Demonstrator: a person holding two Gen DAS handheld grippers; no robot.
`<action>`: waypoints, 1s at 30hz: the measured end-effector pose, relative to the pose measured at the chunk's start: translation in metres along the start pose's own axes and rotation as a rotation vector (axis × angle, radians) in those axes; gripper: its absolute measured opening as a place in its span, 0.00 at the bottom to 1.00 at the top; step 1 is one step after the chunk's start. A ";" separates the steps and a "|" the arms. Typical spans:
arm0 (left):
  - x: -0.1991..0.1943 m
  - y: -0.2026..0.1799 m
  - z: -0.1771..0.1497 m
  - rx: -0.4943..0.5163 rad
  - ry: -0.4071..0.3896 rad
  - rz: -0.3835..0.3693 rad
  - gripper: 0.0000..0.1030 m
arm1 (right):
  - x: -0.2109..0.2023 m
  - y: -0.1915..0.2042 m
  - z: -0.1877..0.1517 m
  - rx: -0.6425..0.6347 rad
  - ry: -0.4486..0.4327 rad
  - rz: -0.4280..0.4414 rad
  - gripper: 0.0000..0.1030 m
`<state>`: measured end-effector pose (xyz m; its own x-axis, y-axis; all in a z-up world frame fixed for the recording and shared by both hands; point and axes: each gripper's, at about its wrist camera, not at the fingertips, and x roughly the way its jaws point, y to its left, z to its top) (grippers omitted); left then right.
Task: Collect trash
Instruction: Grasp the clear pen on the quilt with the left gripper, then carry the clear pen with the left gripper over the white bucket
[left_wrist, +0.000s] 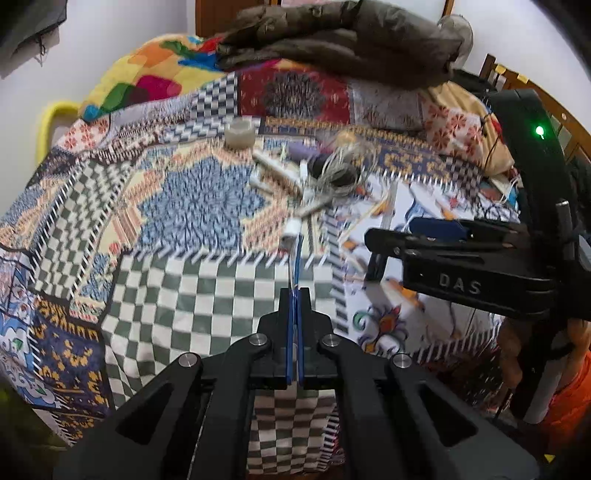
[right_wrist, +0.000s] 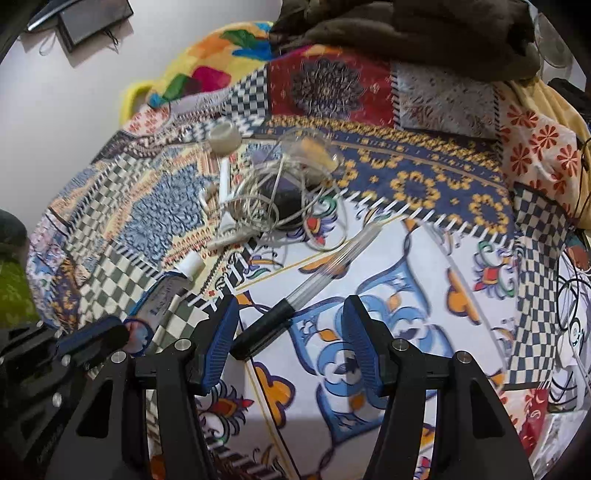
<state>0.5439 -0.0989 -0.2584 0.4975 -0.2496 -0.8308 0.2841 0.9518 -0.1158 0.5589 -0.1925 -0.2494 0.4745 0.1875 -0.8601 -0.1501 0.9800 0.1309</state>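
The left hand-held gripper (left_wrist: 294, 295) is pressed together on the flattened end of a blue squeeze tube (left_wrist: 295, 258), whose white cap (left_wrist: 291, 228) points away over the patchwork bedspread (left_wrist: 207, 280); in the right wrist view the same tube (right_wrist: 162, 295) shows edge-on with its cap (right_wrist: 193, 266) toward the clutter. The right hand-held gripper (right_wrist: 291, 325) is spread wide, its blue ribbed pads on either side of a pen (right_wrist: 310, 277) with a black grip and clear barrel that lies slanted on the bed; neither pad touches it. Farther up the bed sits a heap of trash: a tangle of white cable (right_wrist: 266, 199) over a dark round object (right_wrist: 291, 203), a white stick (right_wrist: 224, 177) beside it, and a small grey cup (right_wrist: 223, 138) just beyond. A brown jacket (left_wrist: 340, 37) lies bunched at the far end.
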 end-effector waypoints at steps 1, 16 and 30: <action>0.004 0.001 -0.001 0.001 0.015 -0.003 0.00 | 0.001 0.001 -0.002 -0.005 -0.007 -0.013 0.52; 0.038 0.001 0.008 -0.049 0.028 -0.025 0.01 | -0.015 -0.029 -0.018 -0.099 -0.040 -0.145 0.31; 0.028 0.004 0.007 -0.137 0.030 -0.021 0.02 | -0.024 -0.030 -0.021 -0.037 -0.039 -0.097 0.12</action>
<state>0.5650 -0.1030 -0.2784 0.4672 -0.2662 -0.8431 0.1783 0.9624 -0.2050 0.5341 -0.2277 -0.2431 0.5217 0.0955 -0.8478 -0.1338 0.9906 0.0292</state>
